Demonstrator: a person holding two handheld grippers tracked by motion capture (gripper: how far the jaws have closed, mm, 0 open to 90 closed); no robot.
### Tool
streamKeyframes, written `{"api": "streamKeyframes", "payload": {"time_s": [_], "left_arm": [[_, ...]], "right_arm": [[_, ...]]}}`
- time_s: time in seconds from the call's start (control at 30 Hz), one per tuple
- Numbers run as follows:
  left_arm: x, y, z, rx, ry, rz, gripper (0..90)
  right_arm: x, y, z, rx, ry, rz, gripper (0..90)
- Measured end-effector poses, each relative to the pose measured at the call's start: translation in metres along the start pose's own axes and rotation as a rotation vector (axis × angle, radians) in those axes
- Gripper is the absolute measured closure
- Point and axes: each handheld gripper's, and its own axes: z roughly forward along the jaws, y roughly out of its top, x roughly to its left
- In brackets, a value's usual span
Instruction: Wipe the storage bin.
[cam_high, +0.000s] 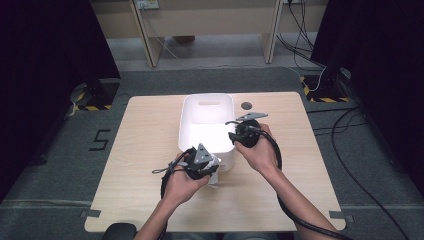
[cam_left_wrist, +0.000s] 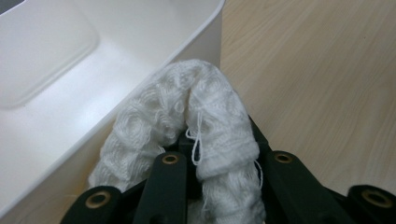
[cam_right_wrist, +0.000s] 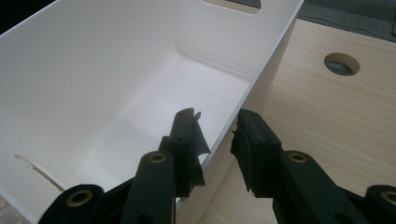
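The light wooden table (cam_high: 145, 165) stands on grey carpet (cam_high: 60, 170), with a round cable hole (cam_high: 246, 106) near its far edge. On the carpet just left of the table a black numeral 5 (cam_high: 100, 140) is marked. Beyond the table's far edge stand pale wooden furniture legs (cam_high: 150, 45), and black cables (cam_high: 345, 125) trail off past its right side.

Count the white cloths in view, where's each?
1. The white knitted cloth is clamped in the left tongs, at the near outside corner of the white bin. The bin's visible floor holds none; anything under the hands is hidden.
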Motion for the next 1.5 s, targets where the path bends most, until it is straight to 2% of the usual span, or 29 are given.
{"api": "streamKeyframes", "payload": {"time_s": [0.17,0.4,0.73,0.87,1.2,1.33,1.5], "left_arm": [[0.0,0.002,-0.001,-0.004,0.006,-0.02,76.3],[-0.001,0.004,0.0,0.011,0.008,-0.004,76.3],[-0.003,0.001,0.015,0.048,-0.001,0.01,76.4],[-0.005,-0.002,0.021,0.057,0.01,0.018,76.5],[-0.009,-0.003,0.021,0.069,0.021,0.039,76.4],[-0.009,-0.007,0.02,0.057,0.015,0.025,76.3],[-0.011,-0.011,0.022,0.077,0.009,0.037,76.3]], "right_arm": [[0.001,0.0,0.0,0.001,0.003,0.0,68.9],[0.001,0.001,0.0,0.003,0.002,0.001,68.9],[0.001,0.0,0.0,0.003,0.003,0.001,68.9],[0.001,0.0,0.0,0.002,0.004,-0.001,68.9],[0.001,0.001,0.0,0.003,0.007,-0.004,68.9],[0.001,0.0,0.0,0.002,0.006,-0.005,68.9],[0.001,0.001,0.0,0.003,0.007,-0.006,69.0]]}}
